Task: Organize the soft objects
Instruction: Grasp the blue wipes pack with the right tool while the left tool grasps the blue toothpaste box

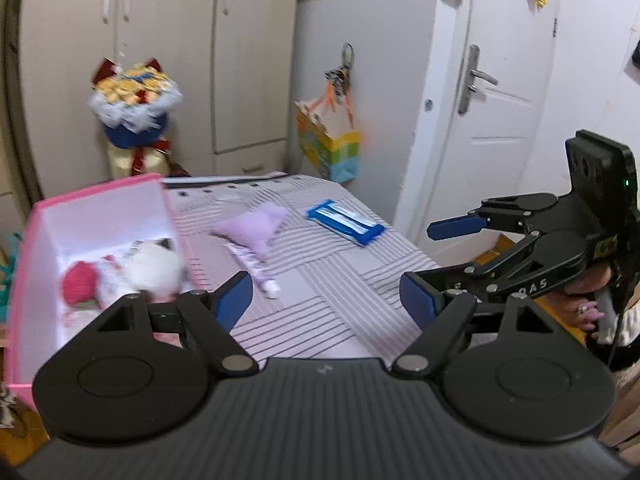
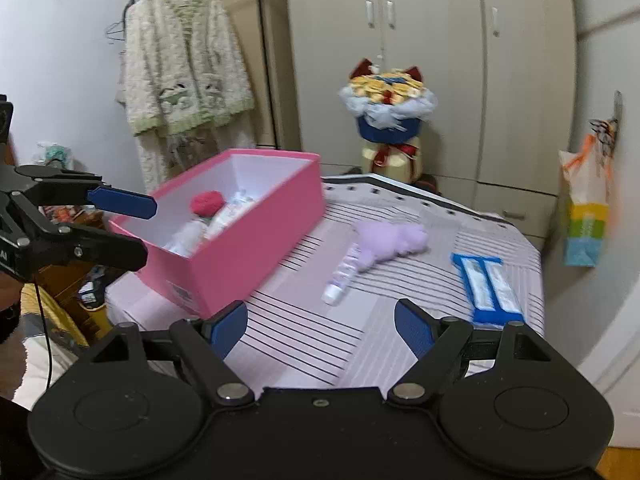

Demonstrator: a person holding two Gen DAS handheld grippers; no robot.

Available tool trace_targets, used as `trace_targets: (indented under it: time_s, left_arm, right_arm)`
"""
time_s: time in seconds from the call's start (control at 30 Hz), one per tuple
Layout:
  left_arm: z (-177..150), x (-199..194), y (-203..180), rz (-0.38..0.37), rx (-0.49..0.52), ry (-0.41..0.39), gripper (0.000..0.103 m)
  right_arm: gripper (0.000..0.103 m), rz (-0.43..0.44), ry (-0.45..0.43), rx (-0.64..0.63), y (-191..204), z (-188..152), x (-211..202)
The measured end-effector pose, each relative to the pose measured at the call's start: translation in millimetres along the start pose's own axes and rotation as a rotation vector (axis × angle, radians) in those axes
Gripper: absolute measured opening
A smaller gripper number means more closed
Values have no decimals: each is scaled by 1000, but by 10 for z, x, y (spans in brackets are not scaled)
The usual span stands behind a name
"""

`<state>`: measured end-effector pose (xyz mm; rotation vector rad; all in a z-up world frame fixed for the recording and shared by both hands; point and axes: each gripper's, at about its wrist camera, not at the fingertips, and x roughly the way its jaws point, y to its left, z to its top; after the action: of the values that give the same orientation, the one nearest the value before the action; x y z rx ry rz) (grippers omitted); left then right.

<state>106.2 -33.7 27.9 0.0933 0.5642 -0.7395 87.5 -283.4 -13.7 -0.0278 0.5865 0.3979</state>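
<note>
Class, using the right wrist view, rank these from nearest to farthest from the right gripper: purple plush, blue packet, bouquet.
1. blue packet, on the bed just right of the right gripper.
2. purple plush, mid-bed.
3. bouquet, beyond the bed by the wardrobe.

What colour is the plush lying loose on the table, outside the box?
Pale lilac. The plush shows best in the right wrist view, beside the pink box.
</note>
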Motion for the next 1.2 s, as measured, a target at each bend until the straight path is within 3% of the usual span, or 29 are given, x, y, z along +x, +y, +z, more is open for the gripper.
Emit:
trace_targets:
  time_s: [0.43,0.57,0.63,0.77,0.9,1.13,1.2]
  left_arm:
    - [85,1077,-219,-92,-85,59,79]
    - [76,1404,-180,-190,-182,67,79]
    - [73,1561,-181,-203,-208,63,78]
    - [135,1976,-206,-183,-262,49,76]
    - [258,2440,-256,-115,-353,38,70]
    - [275,2950,-198,49,-421,96,61]
    - [261,3034,-147,64,-451,109,59]
  right_arm:
    - [88,-22,-8,0,-629,-393,223]
    - [90,-36,-6,19,-818,-449,419]
    - [90,-31,-9,23,-926,-464,508]
    - [91,-31,-17,-3,-1138,-454,706]
    - [91,-46,-24,-26,-1311,-414,911]
    - [92,-61,-20,-25,-1688,-349,1202]
    - [92,-64,-1,-19,-1798,-333,1301]
